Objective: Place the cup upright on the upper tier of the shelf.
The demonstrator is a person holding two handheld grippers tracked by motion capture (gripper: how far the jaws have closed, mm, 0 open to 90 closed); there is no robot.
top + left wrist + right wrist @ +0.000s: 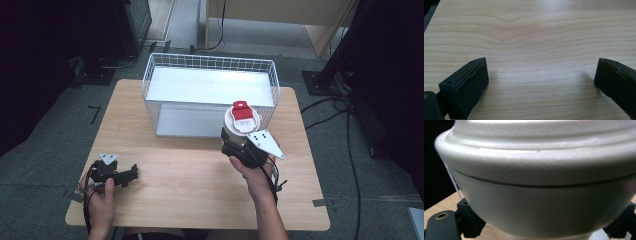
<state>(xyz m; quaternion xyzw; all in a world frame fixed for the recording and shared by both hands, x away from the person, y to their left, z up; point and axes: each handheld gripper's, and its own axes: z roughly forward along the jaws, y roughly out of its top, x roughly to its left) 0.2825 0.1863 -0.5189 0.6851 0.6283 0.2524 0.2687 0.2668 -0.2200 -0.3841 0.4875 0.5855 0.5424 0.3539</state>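
A white cup with a white lid and a red tab (242, 119) is held upright just in front of the wire basket (165, 77), above the table. My right gripper (239, 142) is shut on the cup below its lid. In the right gripper view the cup (541, 195) looms very close, with the black jaws pressed to both its sides at the bottom corners. My left gripper (131, 173) rests low at the table's front left and is open; in the left gripper view its gripper (541, 77) has only bare wood between its wide-apart jaws.
The white wire basket with a flat white floor stands at the back middle of the wooden table (185, 180). Cables (345, 130) run over the floor to the right. Dark equipment stands at the back left and right.
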